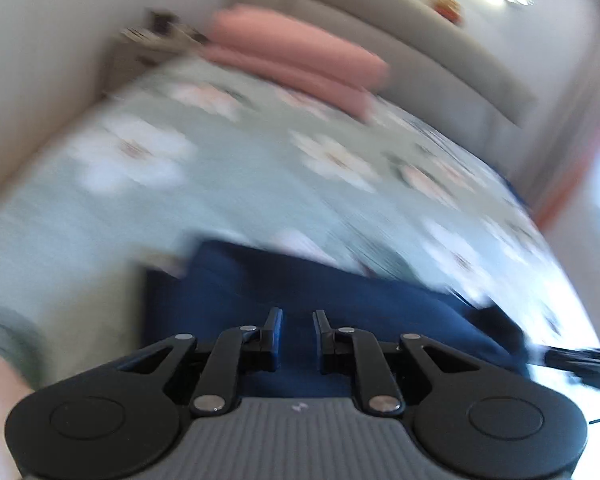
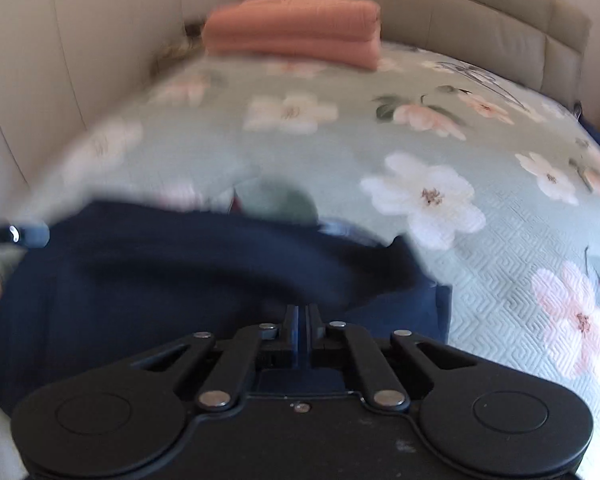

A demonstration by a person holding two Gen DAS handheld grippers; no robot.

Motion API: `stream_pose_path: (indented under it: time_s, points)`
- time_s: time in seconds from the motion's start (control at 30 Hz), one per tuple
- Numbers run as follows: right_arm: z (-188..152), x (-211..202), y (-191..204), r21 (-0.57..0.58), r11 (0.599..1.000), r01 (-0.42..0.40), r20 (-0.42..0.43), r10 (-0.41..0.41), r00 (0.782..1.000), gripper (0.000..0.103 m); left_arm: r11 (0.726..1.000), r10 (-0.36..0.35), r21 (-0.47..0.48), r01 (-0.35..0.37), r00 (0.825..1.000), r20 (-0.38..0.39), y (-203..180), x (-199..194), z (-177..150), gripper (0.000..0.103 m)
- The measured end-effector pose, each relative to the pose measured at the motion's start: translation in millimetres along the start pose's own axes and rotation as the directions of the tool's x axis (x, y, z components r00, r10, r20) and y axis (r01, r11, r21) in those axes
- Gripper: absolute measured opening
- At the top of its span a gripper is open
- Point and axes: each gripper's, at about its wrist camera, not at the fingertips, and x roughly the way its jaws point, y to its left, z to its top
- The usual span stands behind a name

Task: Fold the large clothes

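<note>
A dark navy garment (image 1: 320, 292) lies on the floral bed cover at the near edge of the bed. It also shows in the right wrist view (image 2: 160, 276), partly lifted and blurred. My left gripper (image 1: 298, 328) hovers over the garment with its fingers a little apart and nothing between them. My right gripper (image 2: 302, 320) has its fingers nearly together with a strip of the navy fabric between them. The left gripper's tip shows at the left edge of the right wrist view (image 2: 16, 234).
The pale green floral bed cover (image 2: 440, 128) spreads out ahead. A folded pink blanket (image 2: 296, 30) lies at the far end by the beige padded headboard (image 2: 460, 4). A beige wall (image 2: 60, 60) runs along the left.
</note>
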Motion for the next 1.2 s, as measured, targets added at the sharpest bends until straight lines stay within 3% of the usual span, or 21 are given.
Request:
stream_pose_path:
  time_s: [0.1, 0.13, 0.2, 0.27, 0.3, 0.37, 0.43, 0.5, 0.6, 0.63, 0.7, 0.73, 0.8, 0.83, 0.9, 0.93, 1.0, 1.13, 1.2]
  points:
    - [-47.2, 36.6, -20.5, 0.068, 0.985, 0.159, -0.198, -0.143, 0.970, 0.000, 0.994, 0.091, 0.059, -0.087, 0.994, -0.054, -11.6, 24.5, -25.9, 0.017]
    - [-65.1, 34.7, -37.8, 0.129, 0.977, 0.169, -0.233, -0.135, 0.963, 0.000, 0.989, 0.137, 0.063, -0.133, 0.988, -0.072, -4.4, 31.0, -36.4, 0.015]
    - [-89.4, 14.4, -63.7, 0.205, 0.964, 0.170, -0.242, -0.118, 0.963, 0.000, 0.989, 0.146, 0.016, -0.145, 0.986, -0.076, 17.1, 28.5, -49.8, 0.006]
    - [-99.8, 8.5, -76.2, 0.192, 0.950, 0.245, -0.336, -0.171, 0.926, 0.000, 0.990, 0.139, -0.011, -0.140, 0.987, -0.074, 31.1, 18.5, -51.4, 0.005]
    - [-101.4, 4.2, -83.5, 0.215, 0.944, 0.249, -0.348, -0.164, 0.923, 0.000, 0.988, 0.151, -0.003, -0.152, 0.986, -0.076, 32.8, 16.1, -50.2, 0.005]
    - [-90.7, -6.2, -90.3, 0.243, 0.941, 0.237, -0.310, -0.156, 0.938, 0.000, 0.985, 0.170, 0.006, -0.170, 0.982, -0.087, 31.5, 14.3, -45.5, 0.006]
    - [-67.4, -15.8, -86.9, 0.261, 0.951, 0.164, -0.194, -0.115, 0.974, 0.001, 0.986, 0.167, 0.016, -0.166, 0.983, -0.081, 28.7, 10.4, -41.5, 0.009]
    - [-37.7, -14.3, -74.3, 0.241, 0.967, 0.086, -0.072, -0.070, 0.995, 0.003, 0.987, 0.159, 0.041, -0.157, 0.985, -0.064, 22.1, 10.6, -37.5, 0.013]
    - [2.4, 18.4, -53.2, 0.176, 0.984, 0.006, 0.015, -0.009, 1.000, 0.005, 0.990, 0.139, 0.047, -0.136, 0.988, -0.068, 15.3, 21.6, -34.8, 0.014]
    - [12.0, 36.0, -49.8, 0.162, 0.985, -0.064, 0.014, 0.062, 0.998, 0.009, 0.990, 0.135, 0.041, -0.132, 0.988, -0.070, 15.1, 25.3, -34.4, 0.014]
    - [23.7, 78.1, -45.0, 0.131, 0.965, -0.227, -0.064, 0.236, 0.970, 0.010, 0.991, 0.131, 0.031, -0.129, 0.989, -0.068, 15.9, 32.1, -34.5, 0.014]
    - [22.7, 94.2, -43.5, 0.104, 0.975, -0.196, -0.082, 0.205, 0.975, 0.001, 0.991, 0.130, 0.028, -0.128, 0.989, -0.064, 16.9, 35.1, -34.4, 0.014]
    - [16.9, 114.8, -56.0, 0.083, 0.994, -0.066, -0.076, 0.073, 0.994, 0.000, 0.993, 0.115, 0.014, -0.114, 0.992, -0.059, 20.9, 40.3, -34.1, 0.014]
    - [15.9, 118.4, -71.2, 0.145, 0.989, -0.041, -0.071, 0.052, 0.996, 0.000, 0.995, 0.103, 0.001, -0.104, 0.993, -0.056, 24.8, 42.1, -33.6, 0.015]
    - [13.1, 113.1, -92.9, 0.323, 0.942, -0.090, -0.053, 0.113, 0.992, 0.000, 0.995, 0.094, -0.022, -0.095, 0.994, -0.049, 31.3, 41.8, -34.2, 0.014]
    - [13.0, 106.0, -91.1, 0.334, 0.941, -0.050, -0.051, 0.071, 0.996, 0.000, 0.995, 0.090, -0.037, -0.092, 0.995, -0.047, 34.3, 40.7, -34.6, 0.013]
    - [10.7, 89.5, -82.8, 0.300, 0.954, 0.003, -0.057, 0.015, 0.998, 0.000, 0.994, 0.093, -0.060, -0.096, 0.995, -0.046, 37.1, 38.4, -34.1, 0.013]
    - [-13.4, 47.5, -63.2, 0.277, 0.959, -0.056, -0.058, 0.075, 0.995, 0.002, 0.995, 0.092, -0.024, -0.094, 0.995, -0.049, 23.6, 22.1, -37.1, 0.015]
    - [-31.8, 38.0, -56.5, 0.247, 0.968, -0.039, -0.099, 0.066, 0.993, 0.002, 0.997, 0.068, -0.020, -0.069, 0.996, -0.055, 14.6, 13.5, -42.6, 0.015]
